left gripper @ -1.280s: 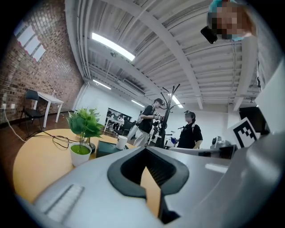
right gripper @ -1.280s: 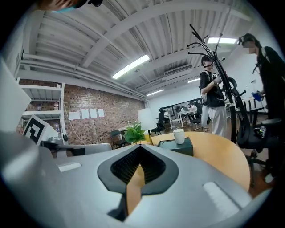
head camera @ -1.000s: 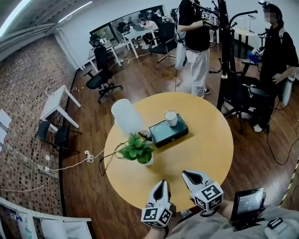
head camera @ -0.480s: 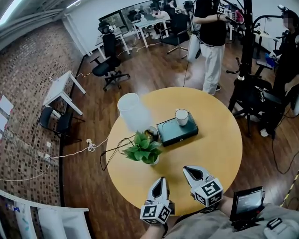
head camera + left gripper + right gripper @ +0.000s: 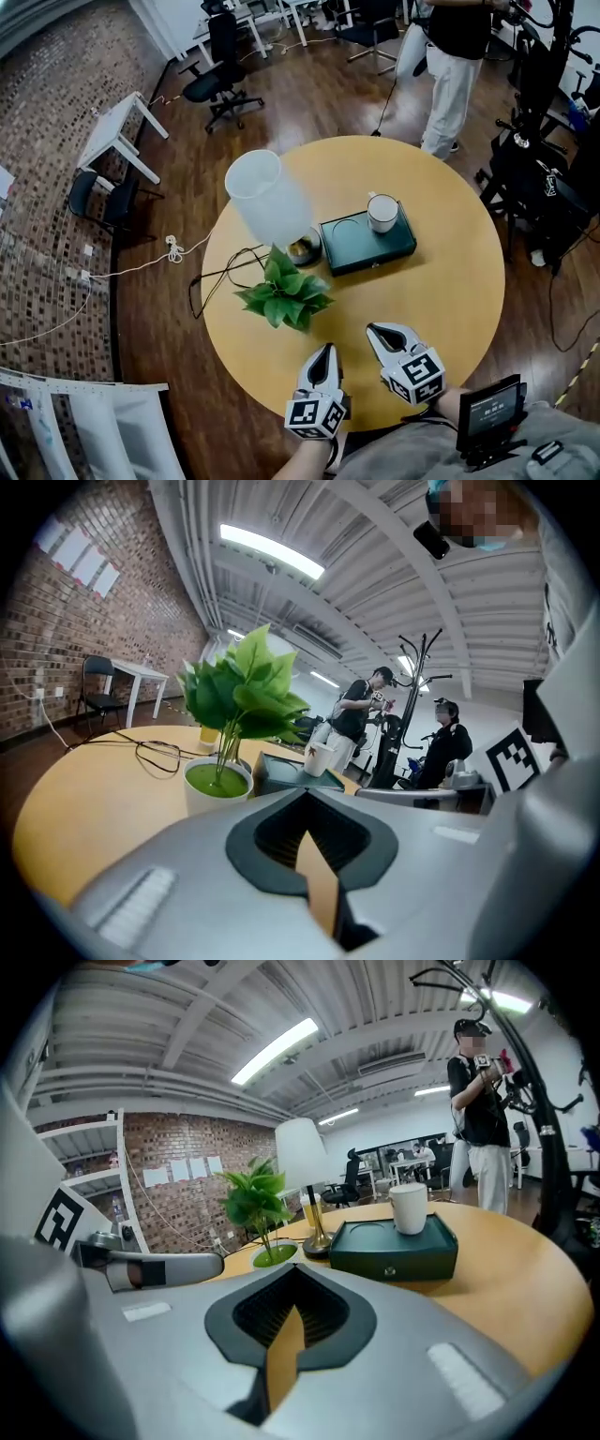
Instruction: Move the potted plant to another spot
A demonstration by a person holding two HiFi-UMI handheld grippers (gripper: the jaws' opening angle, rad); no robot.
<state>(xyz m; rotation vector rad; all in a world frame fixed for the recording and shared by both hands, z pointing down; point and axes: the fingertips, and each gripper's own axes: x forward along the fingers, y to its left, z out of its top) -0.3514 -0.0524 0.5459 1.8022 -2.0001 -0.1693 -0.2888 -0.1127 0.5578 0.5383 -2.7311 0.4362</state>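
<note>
The potted plant (image 5: 286,297), green leaves in a small white pot, stands on the round yellow table (image 5: 450,309) left of centre, in front of the lamp. Both grippers hover over the table's near edge, short of the plant and apart from it. My left gripper (image 5: 326,350) is shut and empty, and so is my right gripper (image 5: 376,331). In the left gripper view the pot (image 5: 217,786) stands close ahead, beyond the shut left gripper (image 5: 305,797). The right gripper view shows the plant (image 5: 257,1202) ahead on the left, past the shut right gripper (image 5: 294,1275).
A lamp with a white shade (image 5: 267,197) and brass base stands just behind the plant, its black cord (image 5: 216,277) trailing off the table's left side. A dark green box (image 5: 367,246) carries a white cup (image 5: 382,212). People (image 5: 455,56), office chairs and a coat stand lie beyond.
Both grippers have sunk toward the table and edged forward. The head view has tipped down, so the table sits higher in frame. The plant has not moved on the table.
</note>
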